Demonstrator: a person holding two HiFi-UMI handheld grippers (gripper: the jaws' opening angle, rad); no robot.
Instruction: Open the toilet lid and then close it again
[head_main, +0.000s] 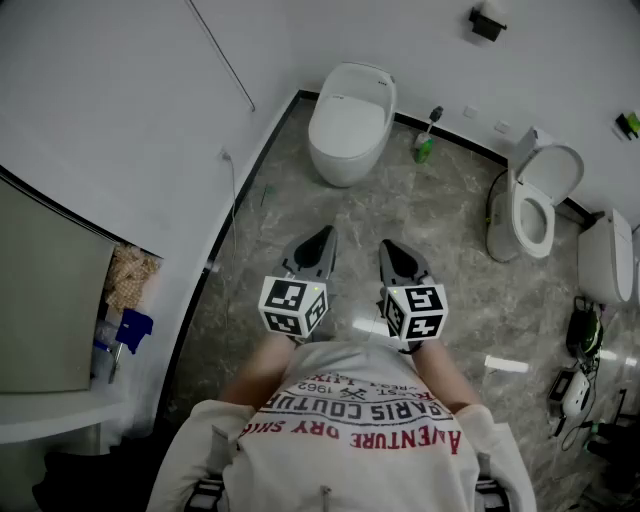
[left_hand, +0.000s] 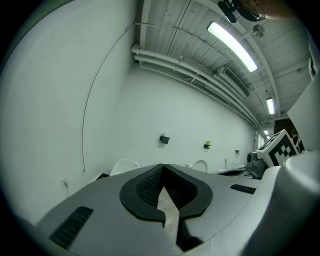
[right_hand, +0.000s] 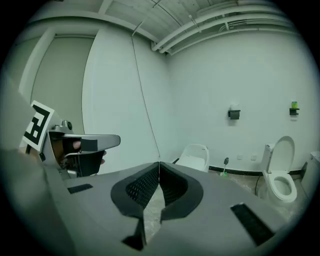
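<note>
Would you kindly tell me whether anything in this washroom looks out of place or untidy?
Nothing looks spilled or broken. The right-hand toilet stands with its lid up, while the far toilet is closed. Loose cables and small devices lie on the floor at the head view's right edge, which looks untidy.

The room is floored with grey marbled stone tiles, on which pale reflections of the lights are seen. It is enclosed by plain white walls, edged at the base with a black skirting strip. A thin dark cable is run down the left wall, and long fluorescent tube lights are mounted on the panelled ceiling beside white pipes.
</note>
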